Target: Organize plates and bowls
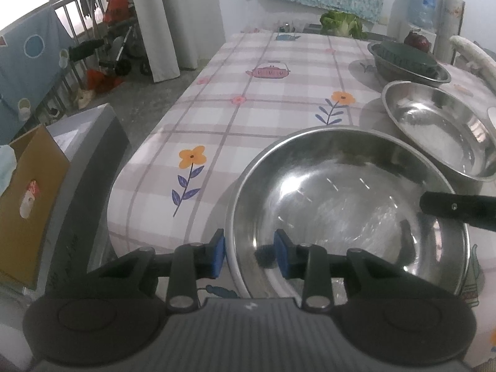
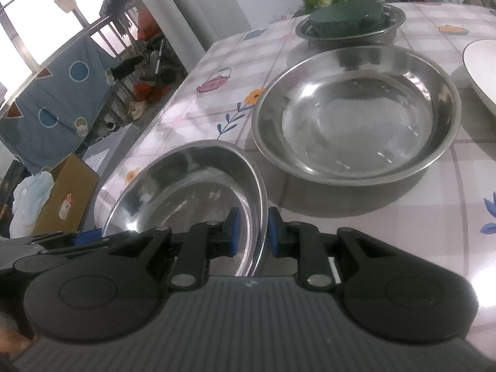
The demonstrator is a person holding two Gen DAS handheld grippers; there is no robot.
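A: Step in hand?

B: Looks like grasp-for-lift on the near steel bowl (image 1: 347, 204), probably to nest it. Taken from both sides: left gripper (image 1: 249, 249) at the near-left rim, right gripper (image 2: 251, 232) at the opposite rim.

A: Jaws?

B: Right: nearly together, clamped on the rim, thin wall pinched between the blue pads. Left: straddling the rim, outer pad against the wall, inner pad inside the bowl with a sliver of gap showing. Cannot tell whether actually clamped.

A: Bowl off the counter (image 1: 248, 108)?

B: Unclear. Seems seated or barely tipped; fisheye too warped to call.

A: Target?

B: Most likely the second steel bowl (image 2: 356, 114), just ahead of the right jaws, empty, not touching the held one. Beyond that, third steel bowl (image 2: 341, 38) with a dark green round thing (image 2: 347, 15) in it, so a poor nest. White plate (image 2: 483, 71) ahead and right of the right jaws, partly cut off.

A: Next move needs?

B: First, a firm pinch on the left side. Then an even two-handed lift, high enough to clear the rim ahead, forward carry, centred lowering, both jaws released together.

A: Risk?

B: Slick steel, thin rim. Uneven lift likely to twist the bowl out of the looser jaws.
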